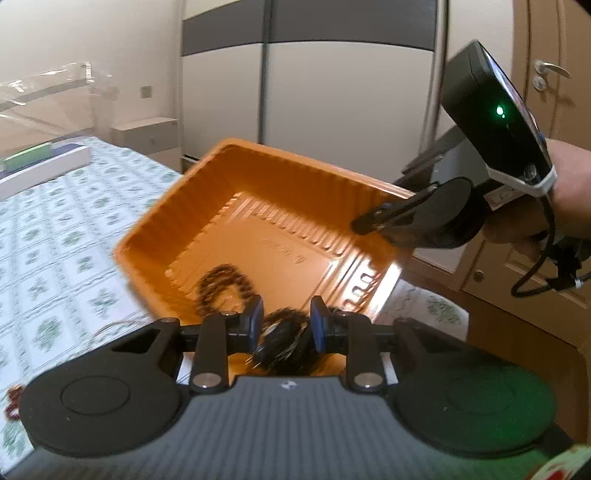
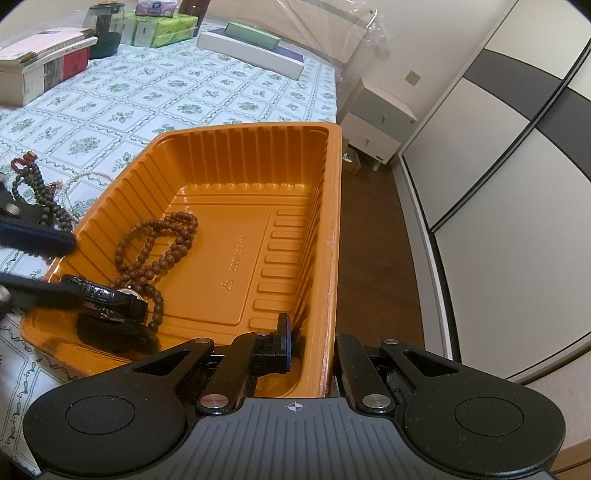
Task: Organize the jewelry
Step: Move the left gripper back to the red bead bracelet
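An orange plastic tray is tilted, its near wall clamped by my right gripper, one finger inside and one outside; it also shows in the left wrist view. Inside lie a brown bead necklace and a black-strap watch. My left gripper is open, its fingers either side of the watch in the tray. In the right wrist view the left gripper's fingers enter from the left. On the cloth lie dark beads, a pearl strand and a red bead piece.
The flowered tablecloth covers the table. At its far end stand books, a dark jar, green tissue packs and a long white box. A wardrobe and a nightstand are to the right.
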A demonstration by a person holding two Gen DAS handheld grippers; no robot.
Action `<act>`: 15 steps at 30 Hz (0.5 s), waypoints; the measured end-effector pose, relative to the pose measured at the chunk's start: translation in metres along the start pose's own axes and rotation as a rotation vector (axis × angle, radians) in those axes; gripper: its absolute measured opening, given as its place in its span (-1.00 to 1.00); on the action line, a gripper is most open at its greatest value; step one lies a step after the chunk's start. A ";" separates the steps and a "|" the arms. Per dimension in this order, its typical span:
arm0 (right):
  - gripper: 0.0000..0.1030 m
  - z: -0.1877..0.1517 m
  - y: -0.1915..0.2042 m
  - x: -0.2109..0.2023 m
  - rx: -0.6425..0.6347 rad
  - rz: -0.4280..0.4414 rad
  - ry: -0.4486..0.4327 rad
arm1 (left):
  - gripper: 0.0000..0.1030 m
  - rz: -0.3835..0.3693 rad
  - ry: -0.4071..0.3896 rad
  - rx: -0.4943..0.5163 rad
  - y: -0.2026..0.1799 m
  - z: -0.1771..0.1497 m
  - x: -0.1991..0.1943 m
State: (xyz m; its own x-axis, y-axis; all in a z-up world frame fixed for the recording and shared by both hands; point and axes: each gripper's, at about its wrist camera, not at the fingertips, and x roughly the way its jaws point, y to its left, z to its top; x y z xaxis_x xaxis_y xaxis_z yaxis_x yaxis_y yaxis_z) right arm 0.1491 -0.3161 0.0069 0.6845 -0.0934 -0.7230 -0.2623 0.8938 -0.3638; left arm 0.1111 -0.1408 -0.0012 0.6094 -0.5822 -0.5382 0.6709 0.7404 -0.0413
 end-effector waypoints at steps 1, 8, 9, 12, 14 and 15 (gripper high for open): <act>-0.90 0.000 0.000 0.000 0.001 0.000 0.000 | -0.53 0.017 -0.002 -0.006 0.003 -0.003 -0.005; -0.90 -0.001 0.000 0.000 0.001 0.000 0.000 | -0.53 0.200 0.021 -0.106 0.045 -0.036 -0.046; -0.90 -0.001 0.000 0.000 0.001 0.000 0.000 | -0.53 0.228 0.024 -0.117 0.050 -0.040 -0.052; -0.90 -0.001 0.000 0.000 0.000 0.000 0.000 | -0.53 0.316 0.033 -0.150 0.070 -0.054 -0.068; -0.90 -0.001 -0.001 0.001 0.000 -0.001 0.001 | -0.53 0.377 0.046 -0.177 0.085 -0.063 -0.077; -0.90 -0.001 0.000 0.001 0.000 -0.001 0.001 | -0.53 0.404 0.052 -0.193 0.092 -0.067 -0.080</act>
State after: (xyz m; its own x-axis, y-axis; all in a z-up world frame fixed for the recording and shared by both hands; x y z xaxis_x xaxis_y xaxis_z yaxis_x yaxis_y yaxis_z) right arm 0.1491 -0.3169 0.0062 0.6840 -0.0951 -0.7233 -0.2617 0.8935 -0.3650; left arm 0.0959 -0.0039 -0.0182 0.7809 -0.2194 -0.5848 0.2892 0.9569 0.0272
